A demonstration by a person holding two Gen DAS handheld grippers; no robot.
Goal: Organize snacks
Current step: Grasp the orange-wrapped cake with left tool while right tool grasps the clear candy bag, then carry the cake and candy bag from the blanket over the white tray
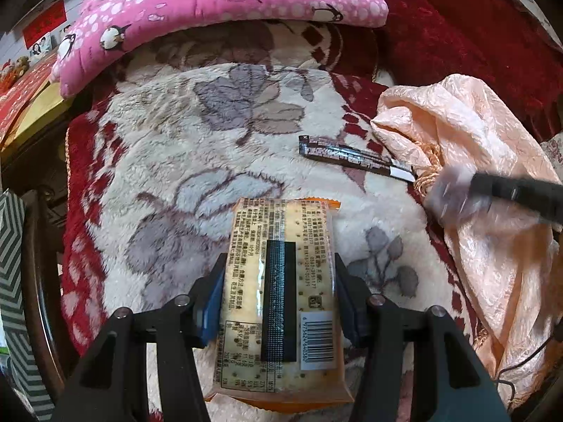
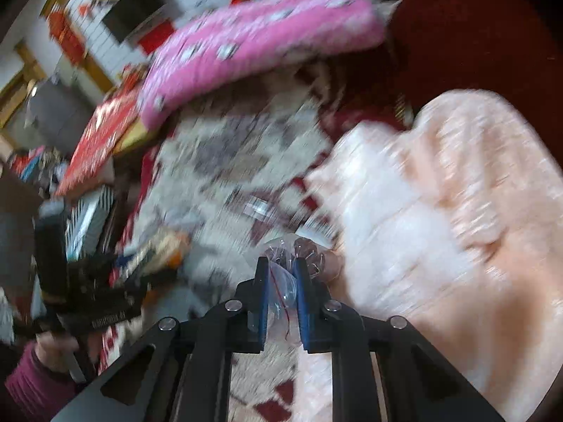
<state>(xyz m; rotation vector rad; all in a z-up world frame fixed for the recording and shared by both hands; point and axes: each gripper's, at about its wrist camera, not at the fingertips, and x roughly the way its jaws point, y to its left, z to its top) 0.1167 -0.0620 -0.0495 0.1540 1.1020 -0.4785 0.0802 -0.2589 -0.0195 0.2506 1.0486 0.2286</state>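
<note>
Blanket (image 1: 169, 161) with a flower pattern bears everything; a peach cloth bag (image 1: 485, 161) lies crumpled at its right edge, seemingly where the snacks go. Left gripper (image 1: 279, 281) is clamped on a cracker packet (image 1: 281, 246), not yet bagged. Right gripper (image 2: 281, 292) pinches a small clear-wrapped snack (image 2: 285, 281) beside the bag. A dark snack bar (image 1: 352, 156) lies loose, untouched
</note>
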